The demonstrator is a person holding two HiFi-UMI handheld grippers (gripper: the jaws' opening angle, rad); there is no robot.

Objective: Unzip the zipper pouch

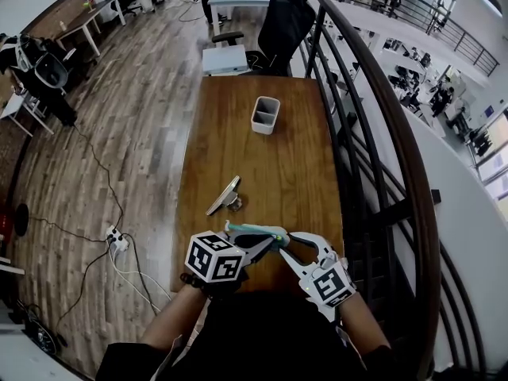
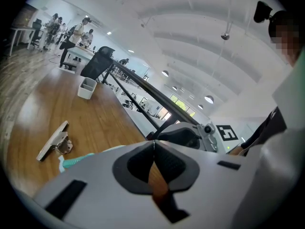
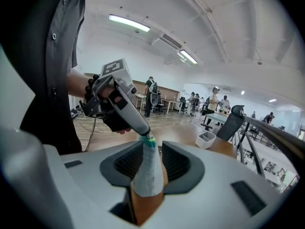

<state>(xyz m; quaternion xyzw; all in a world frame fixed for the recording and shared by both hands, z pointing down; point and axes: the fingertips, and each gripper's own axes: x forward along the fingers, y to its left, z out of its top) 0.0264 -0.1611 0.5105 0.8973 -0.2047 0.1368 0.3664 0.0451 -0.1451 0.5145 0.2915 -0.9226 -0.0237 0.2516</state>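
Zipper pouch (image 1: 255, 232), above the table's (image 1: 238, 133) near end: left gripper (image 1: 272, 243) pinched on its teal end, right gripper (image 1: 289, 240) spread slack around its body; grip-setting step, I judge; next, right must clamp before pulling.

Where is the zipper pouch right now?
In the head view, the zipper pouch is at the wooden table's near edge, between the left hand-held gripper and the right hand-held gripper.

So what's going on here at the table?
A person holds a pouch over a wooden table with two hand-held tools. The left tool is shut on its teal end; the pouch's other end sits between the right tool's jaws, which stand apart and aren't pressing it. How far it's unzipped isn't visible.
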